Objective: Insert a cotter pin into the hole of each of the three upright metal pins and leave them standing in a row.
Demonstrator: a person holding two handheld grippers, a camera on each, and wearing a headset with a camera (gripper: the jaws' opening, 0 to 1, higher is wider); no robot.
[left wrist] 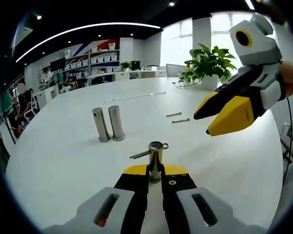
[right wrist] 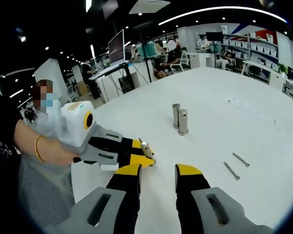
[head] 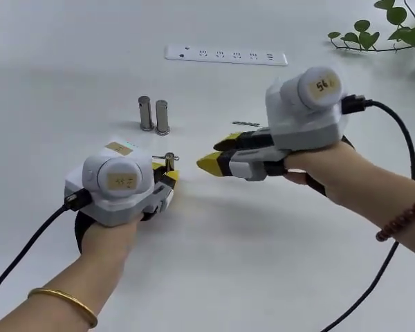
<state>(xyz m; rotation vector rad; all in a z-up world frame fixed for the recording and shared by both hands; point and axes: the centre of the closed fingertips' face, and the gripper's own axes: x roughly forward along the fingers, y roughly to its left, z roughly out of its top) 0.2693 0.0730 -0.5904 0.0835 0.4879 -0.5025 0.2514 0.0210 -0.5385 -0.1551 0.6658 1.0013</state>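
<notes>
An upright metal pin (left wrist: 156, 158), a cotter pin (left wrist: 140, 155) through its hole, is being clamped by the left gripper (left wrist: 155, 175) to keep it steady, while the right gripper (right wrist: 158, 170) is being held open and empty near it.

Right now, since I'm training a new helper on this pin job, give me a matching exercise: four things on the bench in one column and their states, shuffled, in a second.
Things
1. fitted metal pin, cotter pin through its hole
2. bare metal pins
3. loose cotter pins
4. right gripper

States
A. open, holding nothing
B. held upright in the left gripper
C. lying flat on the table
D. standing side by side, untouched

Pairs: 1-B, 2-D, 3-C, 4-A
</notes>
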